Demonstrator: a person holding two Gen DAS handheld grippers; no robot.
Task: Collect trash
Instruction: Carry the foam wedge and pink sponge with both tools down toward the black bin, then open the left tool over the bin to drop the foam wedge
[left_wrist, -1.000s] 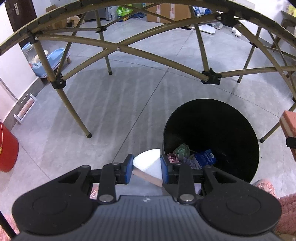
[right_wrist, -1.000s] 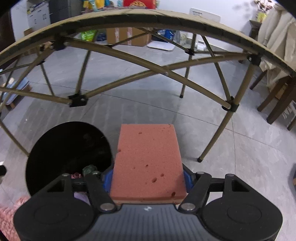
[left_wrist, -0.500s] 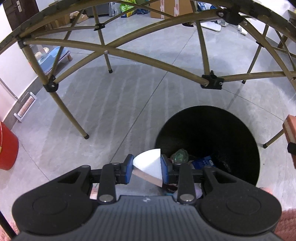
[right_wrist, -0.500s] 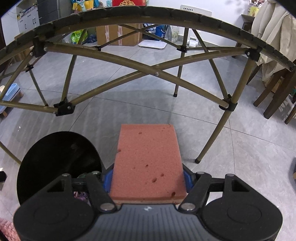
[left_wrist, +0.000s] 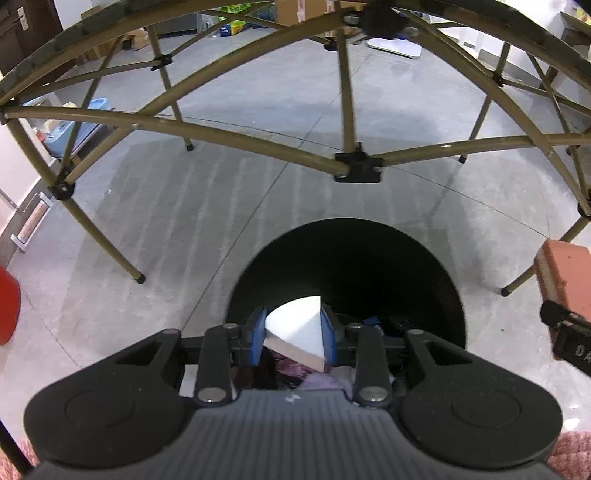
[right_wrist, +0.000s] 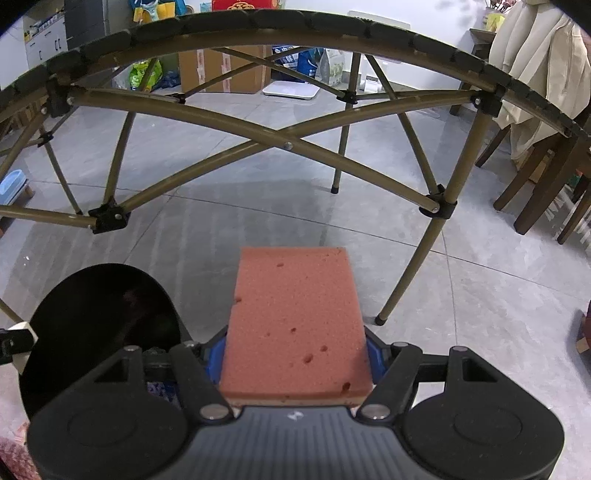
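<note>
My left gripper (left_wrist: 293, 334) is shut on a white foam wedge (left_wrist: 298, 331), held over the near rim of a round black trash bin (left_wrist: 369, 266). Scraps of purple and blue trash lie in the bin's bottom. My right gripper (right_wrist: 295, 354) is shut on a pink-orange sponge (right_wrist: 293, 325), which juts forward over the floor just right of the bin (right_wrist: 99, 317). The sponge (left_wrist: 563, 273) also shows at the right edge of the left wrist view, and the left gripper's wedge tip (right_wrist: 23, 328) at the left edge of the right wrist view.
A folding table's olive tube frame (left_wrist: 354, 168) arches over the bin, with legs (right_wrist: 410, 280) planted on the grey tile floor. A red container (left_wrist: 7, 306) stands at left, a pink rug (left_wrist: 569, 454) lies near me, and wooden chairs (right_wrist: 535, 184) stand at right.
My left gripper carried the white wedge rightward, from beside the bin's rim to over its opening. The right gripper kept nearly still with the sponge.
</note>
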